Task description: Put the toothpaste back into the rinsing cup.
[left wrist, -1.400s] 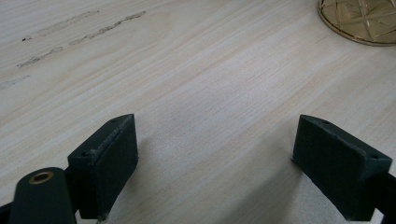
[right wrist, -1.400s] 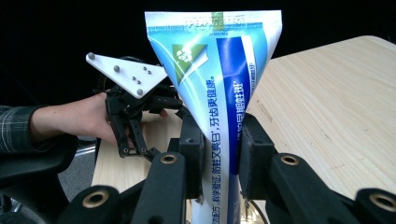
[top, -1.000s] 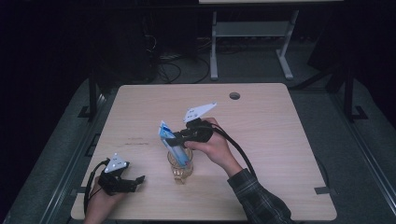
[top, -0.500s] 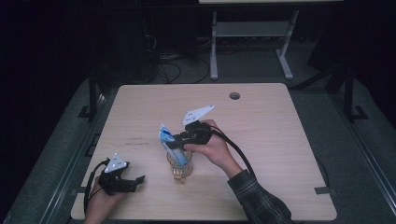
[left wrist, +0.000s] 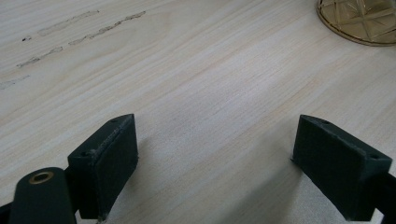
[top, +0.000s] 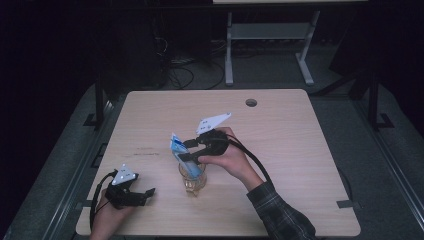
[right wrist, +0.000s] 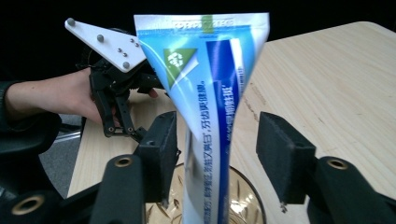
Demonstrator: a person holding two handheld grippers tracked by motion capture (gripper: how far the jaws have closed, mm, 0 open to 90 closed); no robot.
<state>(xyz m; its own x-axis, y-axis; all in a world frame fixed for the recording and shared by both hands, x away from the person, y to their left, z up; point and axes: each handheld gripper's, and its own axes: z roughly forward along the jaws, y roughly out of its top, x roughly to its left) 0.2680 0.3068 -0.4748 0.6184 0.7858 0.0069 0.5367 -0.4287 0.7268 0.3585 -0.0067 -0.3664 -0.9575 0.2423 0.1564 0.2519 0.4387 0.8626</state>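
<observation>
A blue-and-white toothpaste tube (top: 178,149) stands cap-down in an amber cut-glass tumbler (top: 193,181) near the table's middle front. My right gripper (top: 186,150) sits level at the tube's upper half. In the right gripper view its jaws have just been opening; the tube (right wrist: 210,93) stands between the pads without being pressed, above the tumbler's rim (right wrist: 245,198). My left gripper (top: 148,192) rests at the front left of the table, open and holding nothing. In its own view the left gripper (left wrist: 215,163) faces bare wood, with the tumbler's base (left wrist: 359,18) at the top right.
The light wooden table (top: 280,135) has a round cable hole (top: 251,102) at the back and faint scuff marks (top: 145,151) left of the tumbler. A metal stand (top: 270,37) and cables lie on the dark floor beyond. The left gripper (right wrist: 116,102) shows far off in the right gripper view.
The right gripper's jaws have spread apart off the tube, which stays standing in the tumbler. Neither hand has shifted.
</observation>
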